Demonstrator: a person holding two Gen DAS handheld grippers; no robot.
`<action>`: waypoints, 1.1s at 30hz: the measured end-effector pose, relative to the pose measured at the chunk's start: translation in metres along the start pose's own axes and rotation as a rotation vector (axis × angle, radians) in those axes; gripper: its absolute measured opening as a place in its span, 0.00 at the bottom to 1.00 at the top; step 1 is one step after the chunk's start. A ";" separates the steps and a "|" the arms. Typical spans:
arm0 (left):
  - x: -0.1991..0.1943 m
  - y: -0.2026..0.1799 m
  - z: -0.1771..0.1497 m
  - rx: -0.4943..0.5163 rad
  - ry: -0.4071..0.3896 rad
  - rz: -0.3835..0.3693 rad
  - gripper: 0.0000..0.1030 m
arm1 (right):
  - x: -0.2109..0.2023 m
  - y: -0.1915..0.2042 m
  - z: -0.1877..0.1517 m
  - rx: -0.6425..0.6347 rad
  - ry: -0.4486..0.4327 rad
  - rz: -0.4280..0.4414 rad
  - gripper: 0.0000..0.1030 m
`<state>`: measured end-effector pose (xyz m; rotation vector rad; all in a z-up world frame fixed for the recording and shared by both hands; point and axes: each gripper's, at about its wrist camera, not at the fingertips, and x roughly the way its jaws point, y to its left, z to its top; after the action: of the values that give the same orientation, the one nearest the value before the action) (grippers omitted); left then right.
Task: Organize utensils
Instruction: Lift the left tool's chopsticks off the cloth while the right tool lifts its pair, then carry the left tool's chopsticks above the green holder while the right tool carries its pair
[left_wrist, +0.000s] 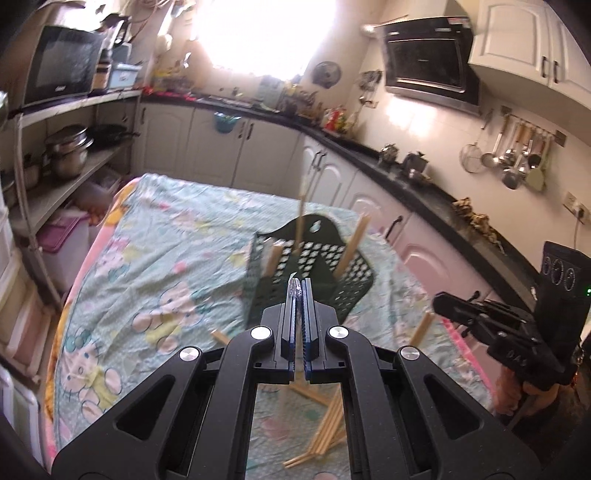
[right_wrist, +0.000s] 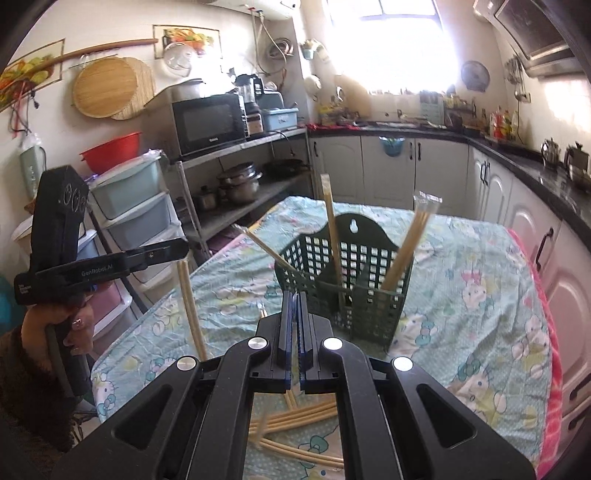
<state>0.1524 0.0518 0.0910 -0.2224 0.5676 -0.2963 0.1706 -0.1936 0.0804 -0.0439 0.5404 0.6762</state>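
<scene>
Green perforated plastic basket (right_wrist: 354, 280) is standing on the cartoon-print cloth over the desk (right_wrist: 480, 295), already keeping three wrapped bamboo chopstick pairs (right_wrist: 402, 251). Both claws are pinching one wrapped pair each: left claw (left_wrist: 298, 291), right claw (right_wrist: 294, 301). Thin wrappers may be slipping; a swinging tip risks toppling that light basket.

the left gripper (left_wrist: 298, 286) points forward and somewhat downward, its jaws pressed together on a thin clear wrapper tip. the right gripper (right_wrist: 294, 295) takes the same slant, jaws likewise closed, with a thin sliver showing at their tips. the two are carried side by side, near each other. a hand (right_wrist: 70, 325) with a dark fuzzy sleeve wraps around the left gripper's handle; the other hand (left_wrist: 532, 397) clasps the right one's handle from below.
</scene>
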 end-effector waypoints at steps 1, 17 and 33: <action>0.000 -0.004 0.002 0.011 -0.004 -0.003 0.01 | -0.002 0.001 0.003 -0.005 -0.007 -0.002 0.03; 0.006 -0.051 0.036 0.102 -0.060 -0.058 0.01 | -0.022 -0.003 0.029 -0.030 -0.098 -0.044 0.03; 0.014 -0.079 0.082 0.156 -0.133 -0.088 0.01 | -0.034 -0.009 0.066 -0.034 -0.186 -0.070 0.03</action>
<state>0.1926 -0.0163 0.1742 -0.1156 0.4016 -0.4063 0.1846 -0.2061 0.1528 -0.0318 0.3470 0.6138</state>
